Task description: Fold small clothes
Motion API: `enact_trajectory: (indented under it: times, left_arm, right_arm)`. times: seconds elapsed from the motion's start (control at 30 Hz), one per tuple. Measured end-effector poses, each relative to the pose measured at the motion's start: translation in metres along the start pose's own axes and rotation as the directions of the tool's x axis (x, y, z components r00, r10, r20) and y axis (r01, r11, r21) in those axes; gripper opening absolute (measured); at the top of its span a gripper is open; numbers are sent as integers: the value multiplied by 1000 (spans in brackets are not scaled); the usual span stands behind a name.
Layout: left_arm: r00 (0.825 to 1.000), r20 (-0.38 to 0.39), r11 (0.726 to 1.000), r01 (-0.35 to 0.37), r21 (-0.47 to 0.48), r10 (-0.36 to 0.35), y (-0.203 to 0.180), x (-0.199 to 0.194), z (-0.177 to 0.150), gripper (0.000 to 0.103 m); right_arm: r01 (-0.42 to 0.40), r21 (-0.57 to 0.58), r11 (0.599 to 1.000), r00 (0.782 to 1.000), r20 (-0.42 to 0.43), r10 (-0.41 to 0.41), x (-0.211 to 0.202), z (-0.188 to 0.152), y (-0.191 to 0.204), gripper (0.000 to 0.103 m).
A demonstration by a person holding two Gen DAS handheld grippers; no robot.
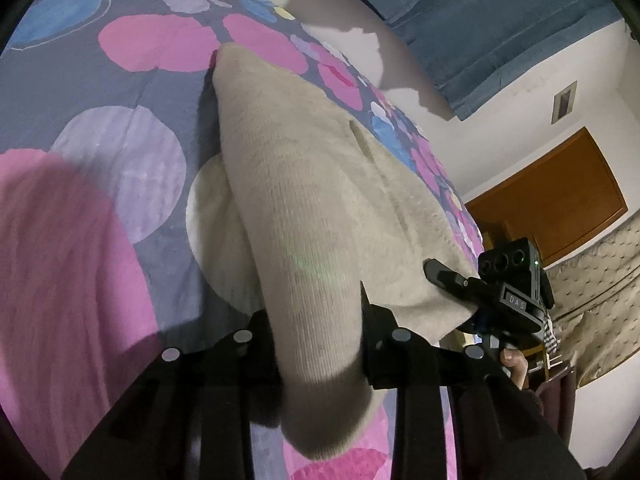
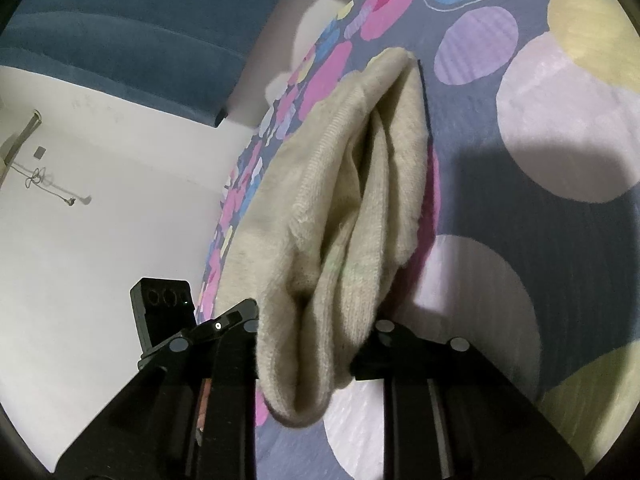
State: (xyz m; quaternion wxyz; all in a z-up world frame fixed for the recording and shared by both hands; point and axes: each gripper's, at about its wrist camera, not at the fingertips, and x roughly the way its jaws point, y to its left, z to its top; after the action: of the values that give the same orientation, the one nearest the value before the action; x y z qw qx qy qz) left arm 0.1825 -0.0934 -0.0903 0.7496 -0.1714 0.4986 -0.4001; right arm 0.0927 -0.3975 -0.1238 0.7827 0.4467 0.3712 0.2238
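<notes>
Both the left gripper and right gripper clamp the beige knit garment above the bed; soft, light, floppy, best held at corners.

left claw: we've got it clamped on cloth, tilted down
right claw: we've got it pinched on cloth too
thumb: under right claw
</notes>
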Motion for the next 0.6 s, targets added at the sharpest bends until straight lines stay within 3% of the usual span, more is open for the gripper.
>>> enact_trajectory:
  times: [0.1,0.2,0.37,0.47,0.6]
  left_arm:
    - [1000,-9,1000,-5,-2,5,2,3,2,34]
    - [1000,-25,1000,2,1,-2,2,13,9,44]
    - [999,-37,995,39,94,-36,-11,20,10,75]
    - [1000,-12,988,-2,152,4,-18,21,5,77]
    - [997,29,994,65,89,-67,-6,14,6,79]
  right_arm:
    - [9,20,1000,1000,-2,-9,3,3,-5,20]
    - [15,21,1000,1000,-5,-15,5,4,-4,21]
    - [-7,40,999,1000,-10,8,5,4,-6,22]
    - [-12,36,999,1000,-10,13,6,4,-6,24]
    - [-17,34,999,1000,-7,17,6,3,-5,25]
